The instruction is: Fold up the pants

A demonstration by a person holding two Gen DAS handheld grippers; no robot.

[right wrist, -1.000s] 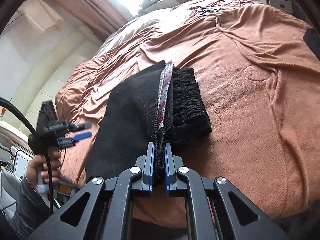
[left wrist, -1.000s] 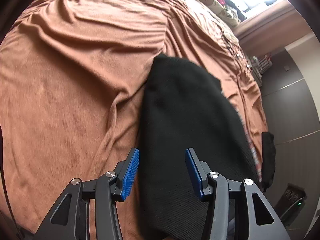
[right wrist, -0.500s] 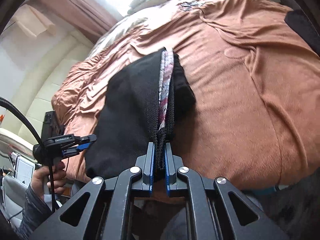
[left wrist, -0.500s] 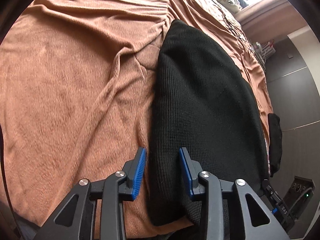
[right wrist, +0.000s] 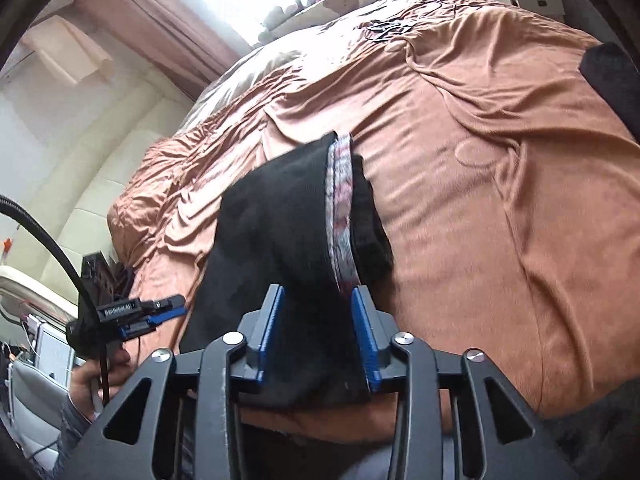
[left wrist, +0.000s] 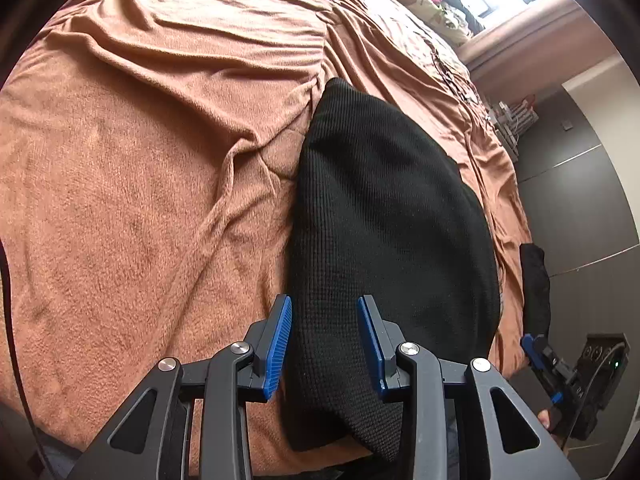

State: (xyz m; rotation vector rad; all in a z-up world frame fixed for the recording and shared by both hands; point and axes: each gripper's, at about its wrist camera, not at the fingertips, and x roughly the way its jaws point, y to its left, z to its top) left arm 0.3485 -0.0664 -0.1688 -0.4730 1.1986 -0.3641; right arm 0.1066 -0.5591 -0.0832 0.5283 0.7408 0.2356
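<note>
Folded black knit pants (left wrist: pixel 384 232) laid lengthwise on rumpled rust-brown bed blanket (left wrist: pixel 140 168), long axis running from near bed edge toward bright window, patterned lining (right wrist: pixel 342 216) showing along one side. Left gripper (left wrist: pixel 324 336) parted over near end of pants, blue pads not pressing fabric. Right gripper (right wrist: pixel 316 332) opening, near edge of pants between its fingers, not clamped. Small black cloth (left wrist: pixel 534 280) hanging off blanket edge beside dark cabinet (left wrist: pixel 584 184). Pale padded headboard (right wrist: pixel 100 168) behind.
</note>
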